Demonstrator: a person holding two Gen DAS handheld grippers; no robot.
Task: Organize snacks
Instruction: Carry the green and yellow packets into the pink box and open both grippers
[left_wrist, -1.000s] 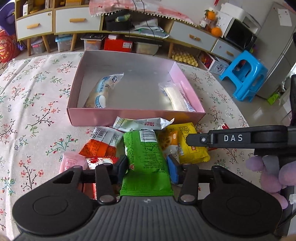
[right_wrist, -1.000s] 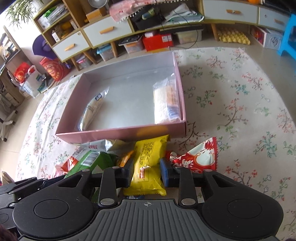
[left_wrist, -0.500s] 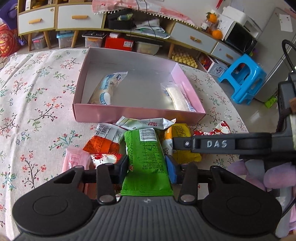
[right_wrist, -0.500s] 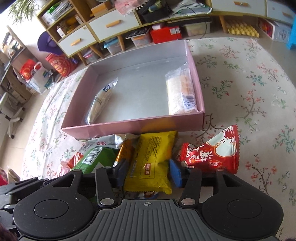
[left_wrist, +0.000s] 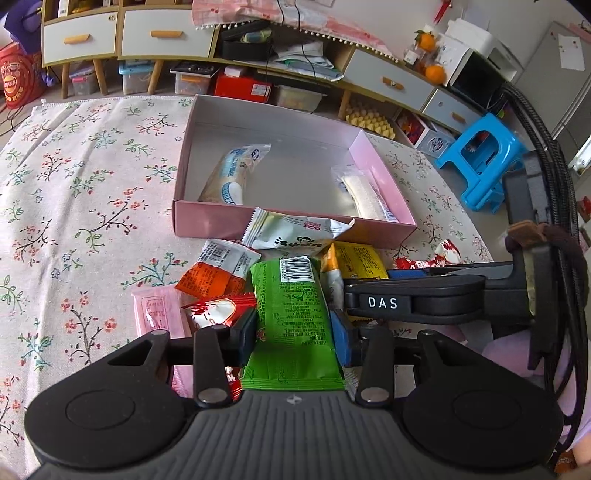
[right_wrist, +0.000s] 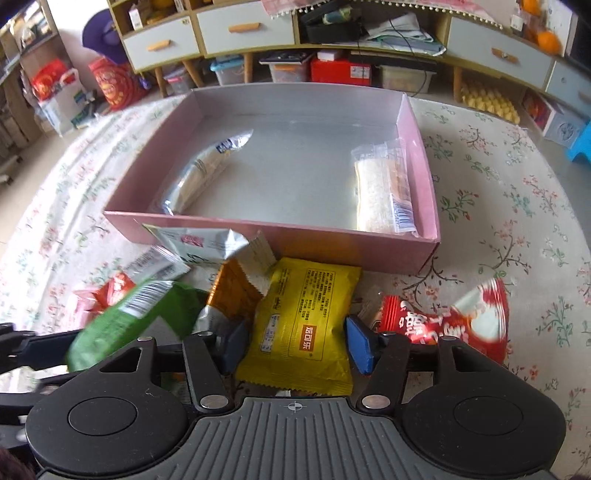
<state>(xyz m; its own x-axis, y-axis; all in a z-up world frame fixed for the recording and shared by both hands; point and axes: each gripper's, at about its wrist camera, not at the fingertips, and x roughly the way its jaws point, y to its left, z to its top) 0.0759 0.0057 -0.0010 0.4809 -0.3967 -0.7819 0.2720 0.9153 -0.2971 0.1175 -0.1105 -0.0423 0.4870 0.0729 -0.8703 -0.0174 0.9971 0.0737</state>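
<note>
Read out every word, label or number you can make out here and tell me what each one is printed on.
"DAS": white letters on the right gripper's black finger, seen from the left wrist view.
Chinese characters on the yellow packet, red packet and white panda packet: too small or blurred to read reliably.
Barcode digits on the green packet: too small.
Fine print elsewhere: unreadable.

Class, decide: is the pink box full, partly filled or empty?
Partly filled. The pink box holds only two packets, a blue-and-white packet at its left and a clear-wrapped one at its right; most of its floor is bare.

Snack packets (left_wrist: 291, 306) heaped before pink box (left_wrist: 207, 221); two inside.
</note>
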